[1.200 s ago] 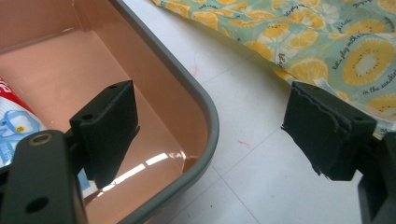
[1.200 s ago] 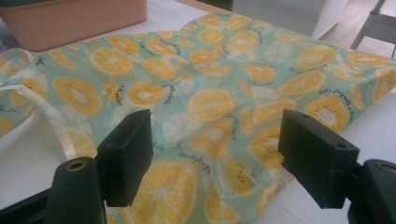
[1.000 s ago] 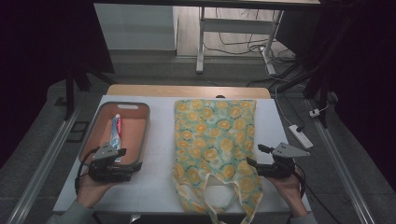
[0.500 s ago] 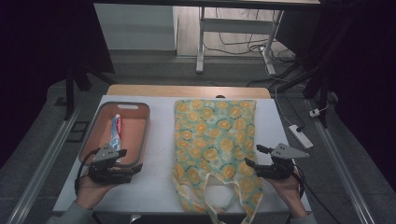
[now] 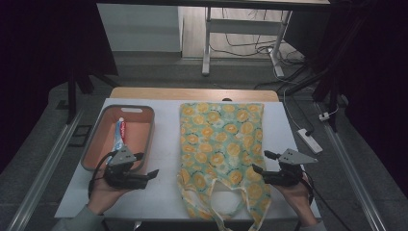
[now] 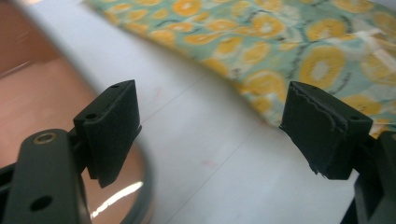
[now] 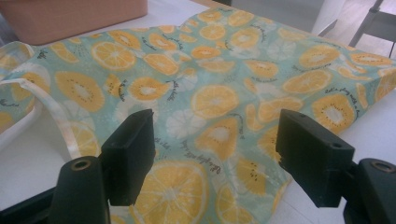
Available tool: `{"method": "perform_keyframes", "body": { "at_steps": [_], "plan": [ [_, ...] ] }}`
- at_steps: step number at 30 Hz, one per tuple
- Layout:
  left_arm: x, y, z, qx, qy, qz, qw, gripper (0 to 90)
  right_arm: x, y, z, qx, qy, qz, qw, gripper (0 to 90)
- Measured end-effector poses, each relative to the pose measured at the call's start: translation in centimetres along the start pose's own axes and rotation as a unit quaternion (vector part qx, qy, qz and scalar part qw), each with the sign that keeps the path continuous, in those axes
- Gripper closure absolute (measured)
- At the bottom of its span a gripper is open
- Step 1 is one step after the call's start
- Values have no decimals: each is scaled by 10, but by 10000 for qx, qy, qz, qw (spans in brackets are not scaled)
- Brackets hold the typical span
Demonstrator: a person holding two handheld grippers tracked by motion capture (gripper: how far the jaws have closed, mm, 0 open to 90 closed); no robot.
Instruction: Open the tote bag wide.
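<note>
A teal tote bag [image 5: 221,144] printed with orange slices lies flat in the middle of the white table [image 5: 163,144], its handles toward the person. My left gripper [image 5: 153,174] rests on the table left of the bag, beside the tray's near corner. Its jaws stand open over bare table [image 6: 201,140], with the bag [image 6: 280,42] just beyond them. My right gripper [image 5: 257,169] sits at the bag's near right edge. The right gripper [image 7: 215,135] is open, with printed cloth [image 7: 219,70] lying under and between its jaws. A handle strap [image 7: 51,107] loops at the left.
A salmon tray [image 5: 103,139] at the table's left holds a toothpaste tube [image 5: 119,135]. The tray shows as well in the left gripper view [image 6: 32,93] and the right gripper view [image 7: 70,18]. A power strip [image 5: 309,141] lies on the floor at the right. A desk frame [image 5: 207,43] stands behind the table.
My left gripper has edged slightly right, toward the bag. The right gripper and the bag have barely moved.
</note>
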State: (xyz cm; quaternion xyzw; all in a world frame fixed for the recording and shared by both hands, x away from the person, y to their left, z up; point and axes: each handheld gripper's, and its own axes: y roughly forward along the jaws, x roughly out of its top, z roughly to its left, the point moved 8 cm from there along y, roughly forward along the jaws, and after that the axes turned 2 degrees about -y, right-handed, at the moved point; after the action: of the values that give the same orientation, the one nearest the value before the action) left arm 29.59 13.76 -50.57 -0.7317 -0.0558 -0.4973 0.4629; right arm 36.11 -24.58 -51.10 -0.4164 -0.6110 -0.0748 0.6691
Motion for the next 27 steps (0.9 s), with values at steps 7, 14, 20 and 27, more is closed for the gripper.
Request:
{"method": "perform_keyframes", "body": {
  "at_steps": [7,14,20,27],
  "plan": [
    [18,36,-30,-446,417,300,9977,201,-1,0,3,26,6,32,10000,277],
    [43,67,-58,-869,834,490,9915,204,-4,4,4,79,-6,106,9999,277],
    [50,89,-74,-1204,1147,781,9830,210,-6,5,5,99,7,144,9998,277],
    [38,118,-78,-1378,1415,1363,9708,216,-8,7,5,115,11,174,9998,277]
  ]
}}
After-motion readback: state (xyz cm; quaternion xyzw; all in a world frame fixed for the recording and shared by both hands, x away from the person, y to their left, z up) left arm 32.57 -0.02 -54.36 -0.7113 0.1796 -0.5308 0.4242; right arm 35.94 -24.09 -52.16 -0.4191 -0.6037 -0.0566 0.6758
